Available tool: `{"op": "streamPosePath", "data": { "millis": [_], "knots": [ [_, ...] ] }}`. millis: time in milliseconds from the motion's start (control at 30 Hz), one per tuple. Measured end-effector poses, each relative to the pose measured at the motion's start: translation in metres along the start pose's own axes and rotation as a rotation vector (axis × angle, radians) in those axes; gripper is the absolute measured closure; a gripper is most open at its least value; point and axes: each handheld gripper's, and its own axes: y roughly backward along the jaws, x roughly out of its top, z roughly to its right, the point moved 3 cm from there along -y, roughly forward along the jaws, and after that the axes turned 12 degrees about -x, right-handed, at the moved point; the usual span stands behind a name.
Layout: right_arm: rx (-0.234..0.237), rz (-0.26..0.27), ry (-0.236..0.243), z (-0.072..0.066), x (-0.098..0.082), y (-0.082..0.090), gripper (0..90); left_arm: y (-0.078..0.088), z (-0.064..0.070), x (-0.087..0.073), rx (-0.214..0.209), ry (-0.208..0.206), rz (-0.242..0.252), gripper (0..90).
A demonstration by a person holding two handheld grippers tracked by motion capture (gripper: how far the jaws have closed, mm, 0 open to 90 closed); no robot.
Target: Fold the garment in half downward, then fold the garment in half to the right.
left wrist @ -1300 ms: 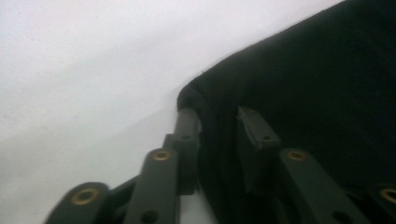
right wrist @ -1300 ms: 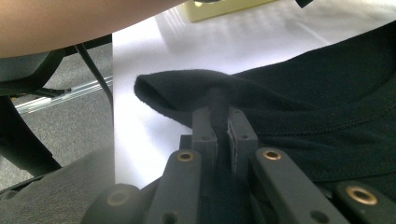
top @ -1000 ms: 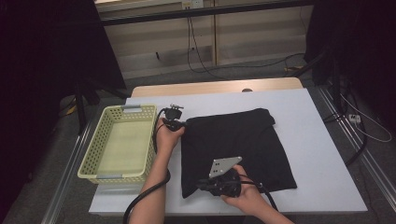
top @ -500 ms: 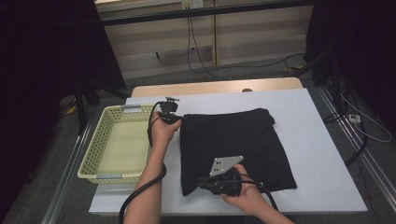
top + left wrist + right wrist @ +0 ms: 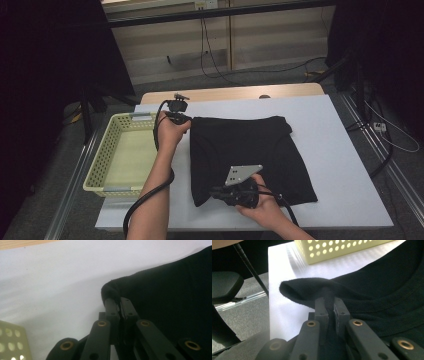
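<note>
Black fabric, a folded garment (image 5: 250, 155), spread flat on the white table (image 5: 340, 165), pinched at two corners. In the left gripper view, far left corner of the cloth (image 5: 111, 291) bunched into a small rounded lump right at the jaw tips, rest of the garment spreading off to the right of the jaws, bare white tabletop to their left and ahead. Left gripper (image 5: 119, 303) clamped tight on that lump, jaws almost together with only the thin fabric between. In the right gripper view, near left corner (image 5: 312, 287) folded into a curled lip across and just above the jaw tips, lifted clear of the table, a stitched hem running off to the right of the jaws. Right gripper (image 5: 331, 305) likewise pressed narrow on the cloth, a ridge of fabric caught between the pads. From the high view, left gripper (image 5: 176, 114) at the garment's far left corner, right gripper (image 5: 227, 192) at its near left corner under a grey three-cornered plate (image 5: 242, 174). Pale yellow perforated basket (image 5: 107, 155) left of the garment at the table's edge; seen beyond the right jaws (image 5: 342, 250) and at the lower left of the left jaws (image 5: 12, 340).
</note>
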Motion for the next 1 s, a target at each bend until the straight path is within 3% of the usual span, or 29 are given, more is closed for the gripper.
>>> {"op": "streamPosePath", "data": {
  "millis": [633,1000],
  "knots": [
    [-0.001,0.056,-0.01,-0.006,0.016,-0.003,84.8,0.013,-0.003,0.009,0.015,0.02,-0.045,86.6],
    [0.011,0.069,0.011,-0.013,0.023,-0.009,84.8,0.025,-0.011,0.014,0.042,0.032,-0.066,86.6]
  ]
}}
